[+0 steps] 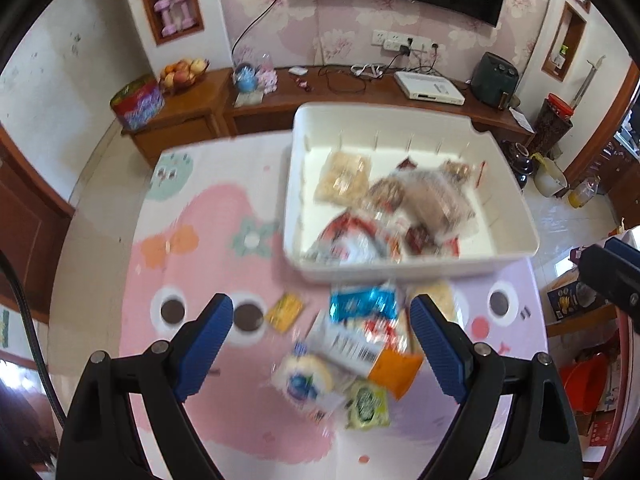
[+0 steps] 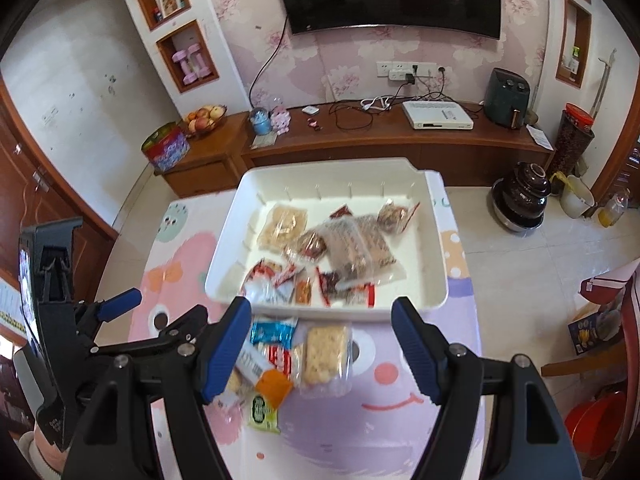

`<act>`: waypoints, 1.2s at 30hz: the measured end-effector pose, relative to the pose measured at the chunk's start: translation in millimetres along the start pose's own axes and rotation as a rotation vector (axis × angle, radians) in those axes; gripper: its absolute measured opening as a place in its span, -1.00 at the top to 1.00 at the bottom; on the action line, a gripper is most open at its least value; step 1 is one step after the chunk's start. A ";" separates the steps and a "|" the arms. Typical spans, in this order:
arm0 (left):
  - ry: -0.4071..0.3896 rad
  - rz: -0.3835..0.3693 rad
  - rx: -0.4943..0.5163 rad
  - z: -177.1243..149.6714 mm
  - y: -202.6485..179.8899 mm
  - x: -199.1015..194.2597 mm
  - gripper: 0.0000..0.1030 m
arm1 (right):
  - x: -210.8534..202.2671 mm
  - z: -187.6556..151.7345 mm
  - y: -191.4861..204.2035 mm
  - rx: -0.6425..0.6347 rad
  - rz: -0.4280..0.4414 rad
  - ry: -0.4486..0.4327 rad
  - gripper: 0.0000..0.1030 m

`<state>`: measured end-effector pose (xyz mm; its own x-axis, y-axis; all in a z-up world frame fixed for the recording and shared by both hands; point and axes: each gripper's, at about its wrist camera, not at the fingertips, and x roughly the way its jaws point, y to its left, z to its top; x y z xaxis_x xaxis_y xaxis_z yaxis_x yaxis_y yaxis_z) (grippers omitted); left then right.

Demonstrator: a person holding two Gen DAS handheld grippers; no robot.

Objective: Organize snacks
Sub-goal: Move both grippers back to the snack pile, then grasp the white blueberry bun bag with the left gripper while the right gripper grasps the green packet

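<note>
A white bin (image 1: 404, 270) (image 2: 226, 260) stands on the far side of the table with several wrapped snacks inside. In front of it lies a loose pile: a blue packet (image 1: 362, 304) (image 2: 274, 330), a white barcode packet (image 1: 348, 348), an orange packet (image 1: 394, 372) (image 2: 274, 388), a green packet (image 1: 366, 404) (image 2: 262, 412), a round pastry (image 1: 306, 380), a yellow sachet (image 1: 284, 312) and a rice cracker pack (image 2: 324, 354). My left gripper (image 1: 322, 302) hovers open over the pile, holding nothing. My right gripper (image 2: 320, 306) is open above the same pile, beside the left gripper (image 2: 120, 306).
A pink and purple cartoon mat (image 1: 192, 248) covers the table. Behind it runs a wooden TV console (image 2: 400, 144) with a fruit bowl (image 2: 204, 118) and cables. A chair and red bucket (image 2: 592, 420) stand at the right, with pots on the tiled floor.
</note>
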<state>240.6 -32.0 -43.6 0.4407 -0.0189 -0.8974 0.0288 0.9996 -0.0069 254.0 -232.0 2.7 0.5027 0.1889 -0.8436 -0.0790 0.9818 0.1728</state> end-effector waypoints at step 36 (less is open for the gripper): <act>0.210 0.004 -0.099 -94.3 57.3 85.2 -0.74 | 176.6 -164.7 79.6 -0.192 -0.003 0.326 -0.07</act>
<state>195.2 25.8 -162.0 0.2443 -0.0196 -0.9695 -0.0659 0.9971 -0.0368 194.7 -117.2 -216.3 0.2047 0.1523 -0.9669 -0.2534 0.9624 0.0980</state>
